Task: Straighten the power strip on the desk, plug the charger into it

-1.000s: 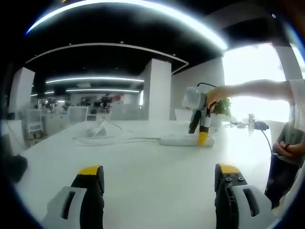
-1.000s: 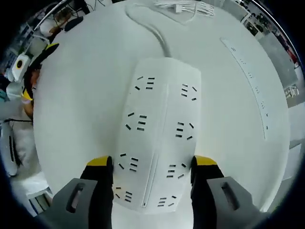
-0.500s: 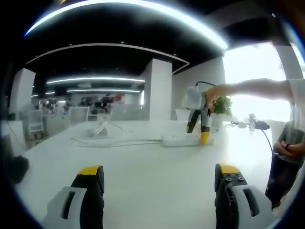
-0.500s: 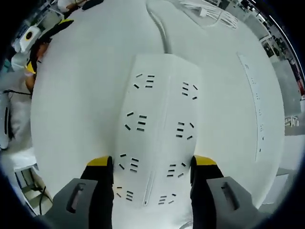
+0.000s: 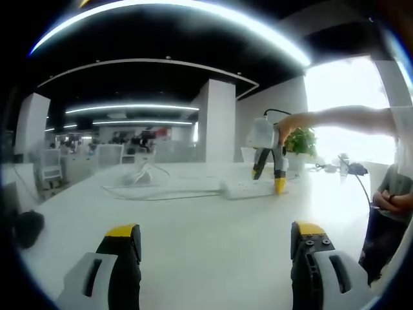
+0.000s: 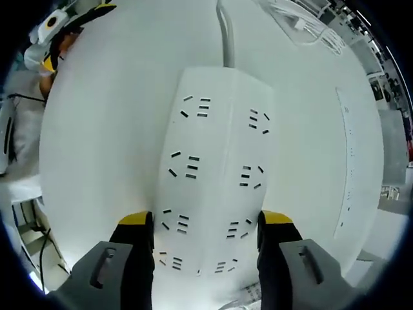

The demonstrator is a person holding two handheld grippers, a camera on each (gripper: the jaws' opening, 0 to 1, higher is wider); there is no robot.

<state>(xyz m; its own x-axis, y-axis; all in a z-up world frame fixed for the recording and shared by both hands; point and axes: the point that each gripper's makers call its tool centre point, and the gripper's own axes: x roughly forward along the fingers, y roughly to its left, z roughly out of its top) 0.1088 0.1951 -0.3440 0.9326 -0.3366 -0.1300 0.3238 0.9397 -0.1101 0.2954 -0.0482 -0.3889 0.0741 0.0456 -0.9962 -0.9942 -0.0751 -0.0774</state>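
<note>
A white power strip [image 6: 216, 161] with two rows of sockets lies on the white desk [image 6: 97, 142], and my right gripper [image 6: 206, 223] is shut on its near end, one jaw on each long side. Its cord [image 6: 224, 32] runs straight away from the far end. A white charger with a coiled cable [image 6: 303, 26] lies beyond, at the upper right. In the left gripper view the strip [image 5: 248, 189] lies far across the desk with the right gripper [image 5: 271, 174] standing on it. My left gripper [image 5: 216, 245] is open, low over the desk, with nothing between its jaws.
A person [image 5: 387, 213] sits at the desk's right edge, behind a potted plant [image 5: 300, 142]. A dark object [image 5: 26, 226] rests at the left edge. A thin seam [image 6: 352, 161] runs along the desk, right of the strip. The left gripper [image 6: 58, 26] appears far off.
The right gripper has turned with the power strip held in it, so the cord now leads straight away from it. The left gripper has stayed put.
</note>
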